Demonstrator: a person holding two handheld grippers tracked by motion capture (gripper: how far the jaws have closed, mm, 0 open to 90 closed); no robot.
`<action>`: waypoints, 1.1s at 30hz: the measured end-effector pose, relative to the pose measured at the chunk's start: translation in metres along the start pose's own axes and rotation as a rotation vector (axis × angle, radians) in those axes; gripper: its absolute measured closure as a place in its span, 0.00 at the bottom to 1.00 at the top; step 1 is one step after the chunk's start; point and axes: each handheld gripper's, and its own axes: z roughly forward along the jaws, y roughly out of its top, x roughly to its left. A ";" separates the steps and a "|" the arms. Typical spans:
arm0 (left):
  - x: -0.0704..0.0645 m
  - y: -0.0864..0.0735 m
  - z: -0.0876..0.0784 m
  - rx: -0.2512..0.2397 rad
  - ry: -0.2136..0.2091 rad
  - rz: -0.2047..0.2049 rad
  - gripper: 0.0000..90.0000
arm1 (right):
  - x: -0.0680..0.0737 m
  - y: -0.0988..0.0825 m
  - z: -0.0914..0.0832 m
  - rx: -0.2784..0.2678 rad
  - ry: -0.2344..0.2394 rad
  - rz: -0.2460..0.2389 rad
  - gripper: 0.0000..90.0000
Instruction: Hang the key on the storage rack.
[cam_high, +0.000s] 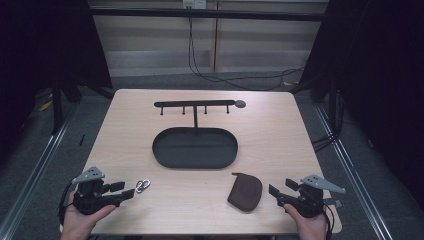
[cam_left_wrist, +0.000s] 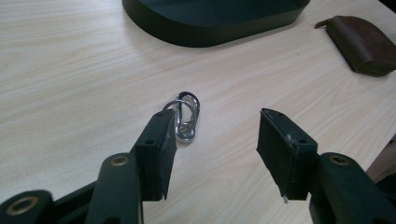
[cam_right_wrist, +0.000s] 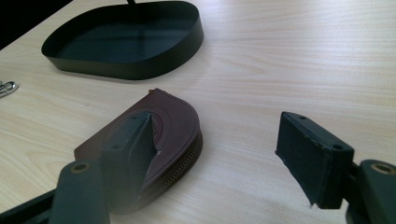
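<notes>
two hand-held grippers were recorded at the near edge of a pale wooden table (cam_high: 280, 130), listed left to right.

item one: left gripper (cam_high: 131, 191), held in the person's left hand (cam_high: 82, 217) at the near left corner. its jaws were seen spread apart with nothing between them. in the left gripper view the left gripper (cam_left_wrist: 217, 140) was pointed at a small silver carabiner clip (cam_left_wrist: 186, 116), which was laid flat on the bare wood just beyond the left-hand jaw tip; whether that tip touched it could not be told. in the high view the clip (cam_high: 142, 186) was found just beside the jaw tips.

item two: black oval tray (cam_high: 195, 148), placed at the table's middle, with a hook rail (cam_high: 195, 104) raised on a post behind it.

item three: brown zipped pouch (cam_high: 245, 191), laid flat near the front edge, right of centre.

item four: right gripper (cam_high: 274, 193), held in the right hand (cam_high: 312, 225) at the near right corner. its jaws were seen apart and empty, with the pouch (cam_right_wrist: 163, 135) just beside one jaw.
</notes>
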 end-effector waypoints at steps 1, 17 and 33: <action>0.000 0.002 0.000 0.001 -0.004 -0.004 0.54 | 0.000 0.000 0.000 0.001 0.001 0.003 0.31; 0.002 0.036 0.018 0.147 0.034 0.035 0.67 | 0.001 0.000 0.003 0.020 0.012 -0.010 0.32; 0.005 0.054 0.043 0.334 0.067 0.064 0.70 | 0.001 0.000 0.006 0.047 0.024 -0.012 0.34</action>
